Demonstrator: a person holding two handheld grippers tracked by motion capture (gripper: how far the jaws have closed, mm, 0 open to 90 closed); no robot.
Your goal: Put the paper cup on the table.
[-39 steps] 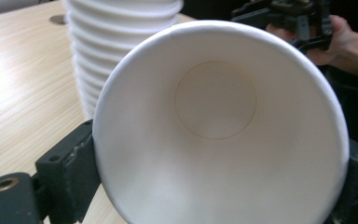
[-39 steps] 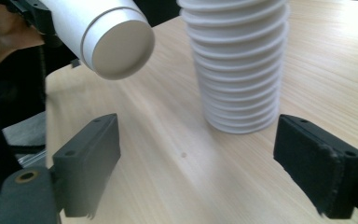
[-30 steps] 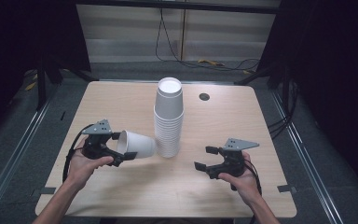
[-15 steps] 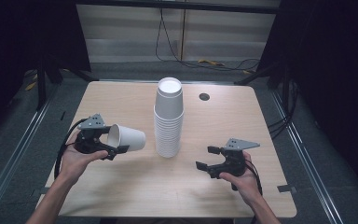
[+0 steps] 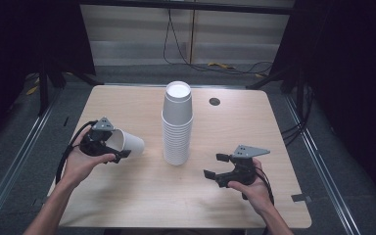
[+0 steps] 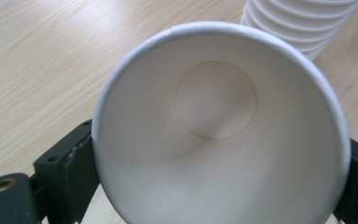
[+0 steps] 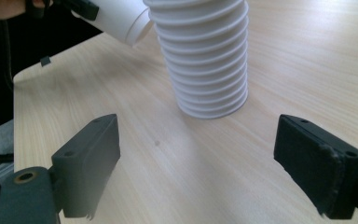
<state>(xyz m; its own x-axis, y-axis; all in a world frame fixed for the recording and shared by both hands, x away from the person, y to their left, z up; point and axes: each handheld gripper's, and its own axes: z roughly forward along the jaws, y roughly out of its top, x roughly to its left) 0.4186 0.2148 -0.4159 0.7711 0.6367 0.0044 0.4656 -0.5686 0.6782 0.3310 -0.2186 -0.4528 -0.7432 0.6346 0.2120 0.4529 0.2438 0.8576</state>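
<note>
The wooden table (image 5: 127, 196) carries a tall stack of white paper cups (image 5: 177, 127) standing upside down near its middle, its ribbed rims also filling the upper part of the right gripper view (image 7: 205, 60). To the left of that stack, a single paper cup (image 5: 126, 143) lies on its side in the air, held by the left gripper (image 5: 108, 146), whose jaws clamp the cup's wall near the rim from both sides. The cup's closed bottom points toward the stack and sits near it without touching; its open mouth faces back at the hand, so the left gripper view looks straight into the cup (image 6: 219, 135). The right gripper (image 5: 216, 165) rests low over the table to the right of the stack, jaws spread wide with nothing between them, the stack just ahead of them.
</note>
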